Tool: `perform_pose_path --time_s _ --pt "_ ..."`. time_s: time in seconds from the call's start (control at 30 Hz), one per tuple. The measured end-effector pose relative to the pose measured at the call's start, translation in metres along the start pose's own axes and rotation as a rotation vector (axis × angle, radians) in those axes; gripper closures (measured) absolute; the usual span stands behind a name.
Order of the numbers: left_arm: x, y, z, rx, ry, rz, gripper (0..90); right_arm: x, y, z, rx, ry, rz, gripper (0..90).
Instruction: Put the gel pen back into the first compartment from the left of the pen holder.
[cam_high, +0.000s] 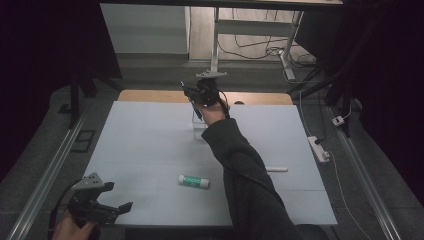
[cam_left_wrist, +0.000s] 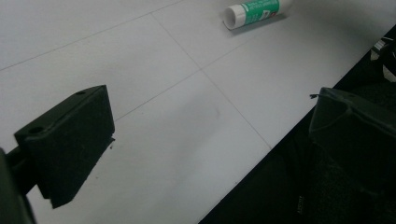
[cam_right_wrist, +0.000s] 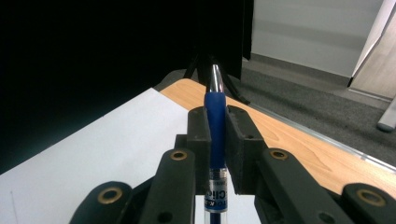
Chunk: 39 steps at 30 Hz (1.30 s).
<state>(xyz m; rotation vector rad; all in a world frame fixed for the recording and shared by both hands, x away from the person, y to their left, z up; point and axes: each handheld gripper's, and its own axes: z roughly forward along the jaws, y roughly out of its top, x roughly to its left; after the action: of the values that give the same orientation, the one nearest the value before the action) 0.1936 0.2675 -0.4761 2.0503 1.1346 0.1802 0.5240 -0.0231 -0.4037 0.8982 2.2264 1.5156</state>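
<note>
My right gripper (cam_high: 194, 96) is held up over the far middle of the white sheet (cam_high: 150, 140), shut on a blue pen (cam_high: 196, 107). In the right gripper view the jaws clamp the blue pen (cam_right_wrist: 215, 116) on its rubber grip, and its silver tip points away from the camera. The pen's lower end hangs over a small clear container (cam_high: 198, 129) standing on the sheet. My left gripper (cam_high: 117, 196) hovers at the sheet's near left corner, open with nothing between the jaws (cam_left_wrist: 210, 135). A green and white glue stick (cam_high: 194, 181) (cam_left_wrist: 252, 11) lies on its side near the front middle.
A white pen-like stick (cam_high: 276, 169) lies to the right of the person's sleeve (cam_high: 240, 170). A strip of wooden tabletop (cam_high: 150, 96) shows beyond the sheet. A power strip (cam_high: 319, 149) and cables lie on the floor at the right.
</note>
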Motion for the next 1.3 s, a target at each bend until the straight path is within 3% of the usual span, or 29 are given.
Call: perform_pose_path --time_s 0.2,0.73,1.03,1.2,1.3 --pt "0.0 0.0 0.0 -0.001 -0.003 0.002 0.4 0.002 -0.003 0.008 0.006 -0.025 -0.034 79.9" --pt "0.0 0.0 0.0 0.003 -0.001 0.001 0.5 -0.007 -0.023 0.003 0.01 -0.019 -0.002 79.6" --pt "0.0 0.0 0.001 0.005 -0.002 0.0 0.5 -0.011 -0.035 -0.004 0.042 -0.013 0.007 78.5" --pt "0.0 0.001 0.001 0.006 -0.002 0.001 0.5 -0.012 -0.034 -0.011 0.063 -0.001 -0.004 63.6" --pt "-0.001 0.001 0.001 0.006 -0.001 0.001 0.5 -0.01 -0.032 -0.014 0.073 0.0 -0.02 59.3"
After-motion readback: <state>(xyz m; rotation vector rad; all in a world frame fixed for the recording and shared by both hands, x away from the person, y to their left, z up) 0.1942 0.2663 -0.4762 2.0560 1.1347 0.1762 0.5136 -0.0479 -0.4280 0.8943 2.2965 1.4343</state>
